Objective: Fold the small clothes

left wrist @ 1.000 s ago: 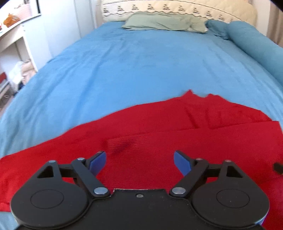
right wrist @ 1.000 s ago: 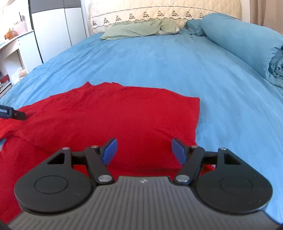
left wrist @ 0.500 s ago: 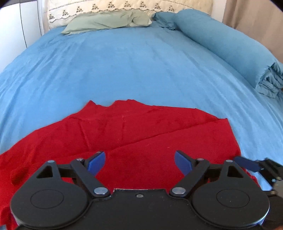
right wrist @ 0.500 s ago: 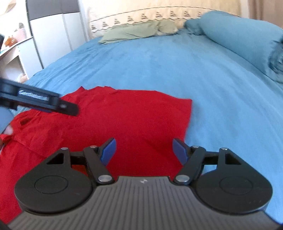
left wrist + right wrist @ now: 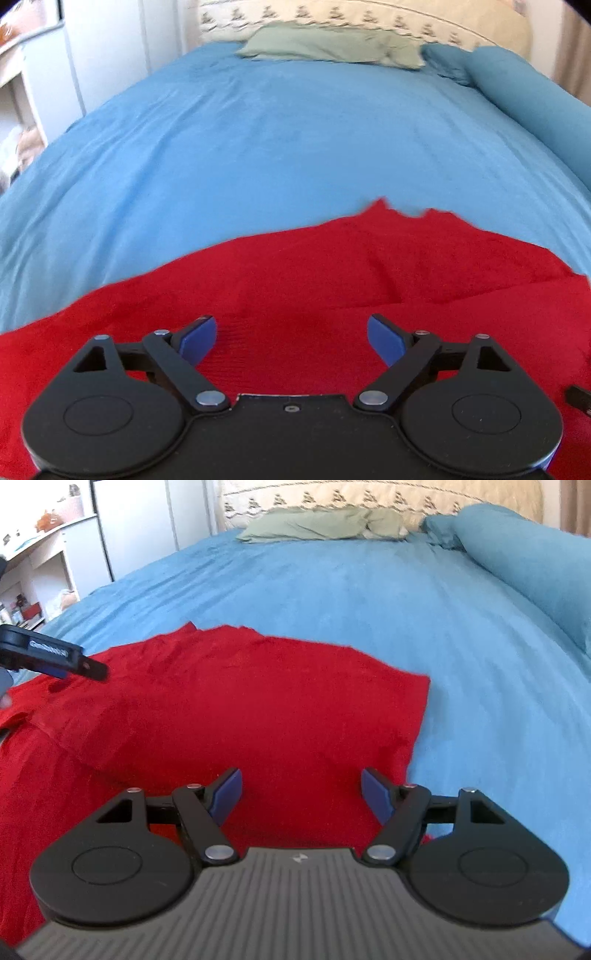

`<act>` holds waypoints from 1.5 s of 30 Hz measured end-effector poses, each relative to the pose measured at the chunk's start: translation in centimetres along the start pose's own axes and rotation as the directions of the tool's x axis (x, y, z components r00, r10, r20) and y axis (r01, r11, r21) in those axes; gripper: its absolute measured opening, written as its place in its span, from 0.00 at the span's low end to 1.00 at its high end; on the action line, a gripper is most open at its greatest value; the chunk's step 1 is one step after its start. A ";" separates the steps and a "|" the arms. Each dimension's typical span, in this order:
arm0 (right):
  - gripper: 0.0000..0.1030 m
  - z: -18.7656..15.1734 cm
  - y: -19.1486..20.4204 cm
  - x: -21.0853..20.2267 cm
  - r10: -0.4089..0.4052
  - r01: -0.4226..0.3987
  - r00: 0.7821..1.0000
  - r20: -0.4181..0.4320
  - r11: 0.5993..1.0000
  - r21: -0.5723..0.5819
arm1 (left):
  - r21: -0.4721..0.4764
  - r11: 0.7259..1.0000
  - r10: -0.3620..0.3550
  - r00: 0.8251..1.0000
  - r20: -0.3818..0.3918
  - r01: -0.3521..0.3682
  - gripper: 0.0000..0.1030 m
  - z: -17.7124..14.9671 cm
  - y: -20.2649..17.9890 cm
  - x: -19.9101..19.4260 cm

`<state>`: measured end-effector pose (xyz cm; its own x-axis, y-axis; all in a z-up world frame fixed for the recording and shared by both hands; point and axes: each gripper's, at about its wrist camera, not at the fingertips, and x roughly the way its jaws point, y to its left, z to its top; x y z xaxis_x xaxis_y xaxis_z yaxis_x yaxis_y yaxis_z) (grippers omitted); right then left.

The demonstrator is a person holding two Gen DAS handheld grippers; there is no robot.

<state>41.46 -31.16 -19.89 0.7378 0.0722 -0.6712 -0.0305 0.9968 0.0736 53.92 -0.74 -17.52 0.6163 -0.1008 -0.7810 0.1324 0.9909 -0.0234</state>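
1. The left gripper [image 5: 291,332] hovers low over the cloth with its jaws spread wide and nothing between them.
2. The right gripper [image 5: 301,788] does the same: jaws apart, empty, just above the fabric near its right-hand edge.
3. Under both lies the red garment [image 5: 229,709], spread on the blue bedsheet [image 5: 369,590] at the near end of the bed. One layer is already turned over another; a fold edge [image 5: 461,295] runs across it in the left wrist view.
4. Further off sit a green pillow [image 5: 332,46] at the headboard and a rolled blue duvet [image 5: 524,557] along the right side.
5. Judgement: one fold seems done and neither gripper holds anything, so this looks like the gap between folds. The next move likely calls for each gripper to drop onto an edge or corner, close on a single layer, and carry it across evenly without dragging the lower layer.
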 end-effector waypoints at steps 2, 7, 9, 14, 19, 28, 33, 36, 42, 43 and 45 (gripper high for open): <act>0.87 -0.3 0.3 0.2 -0.018 0.018 1.000 0.009 1.000 0.021 | -0.034 0.999 -0.020 0.999 -0.051 0.018 0.91 -0.5 1.4 1.9; 0.89 0.1 1.4 0.3 -0.060 0.060 0.998 0.009 0.998 0.000 | -0.091 0.995 -0.025 0.999 0.024 0.028 0.91 -1.2 3.6 -2.3; 0.89 0.7 2.1 -0.8 -0.045 0.046 0.999 0.026 0.999 -0.017 | -0.151 0.988 -0.009 0.998 0.061 0.018 0.95 -2.1 5.6 -5.6; 0.97 2.4 5.7 -3.6 0.013 -0.011 1.000 0.026 0.998 -0.064 | -0.264 0.958 0.127 0.991 0.049 -0.110 1.00 -6.8 12.8 -13.9; 1.00 3.6 11.2 -4.8 0.085 -0.084 0.996 0.006 0.992 -0.098 | -0.343 0.894 0.296 0.955 -0.031 -0.288 1.00 -10.8 20.7 -17.2; 1.00 3.5 20.6 -2.6 0.101 -0.101 0.995 0.024 0.995 -0.026 | -0.684 0.686 0.315 0.949 -0.026 -0.246 0.93 -15.2 35.5 -17.7; 1.00 3.3 25.6 -2.4 0.055 -0.055 0.998 -0.003 0.997 -0.050 | -0.777 0.608 0.271 0.963 0.007 -0.165 0.73 -15.5 40.6 -16.4; 1.00 3.0 27.6 -2.2 0.056 -0.056 0.998 -0.029 0.998 0.006 | -0.779 0.603 0.285 0.959 0.006 -0.174 0.60 -14.8 41.3 -16.4; 1.00 3.0 29.0 -2.1 0.062 -0.058 0.997 -0.053 0.995 0.076 | -0.818 0.546 0.312 0.950 -0.001 -0.180 0.04 -15.2 42.5 -16.7; 1.00 3.1 28.9 -2.0 0.062 -0.058 0.997 -0.051 0.995 0.075 | -0.820 0.544 0.319 0.948 0.006 -0.178 0.04 -15.0 42.7 -16.8; 1.00 3.2 28.5 -2.2 0.065 -0.062 0.997 -0.042 0.995 0.076 | -0.798 0.576 0.334 0.942 0.031 -0.178 0.03 -14.0 41.8 -17.5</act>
<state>41.11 -3.01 -13.94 0.7053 0.1382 -0.6953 -0.0245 0.9850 0.1709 37.80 43.67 -13.50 0.6487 0.2337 -0.7242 -0.6532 0.6594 -0.3723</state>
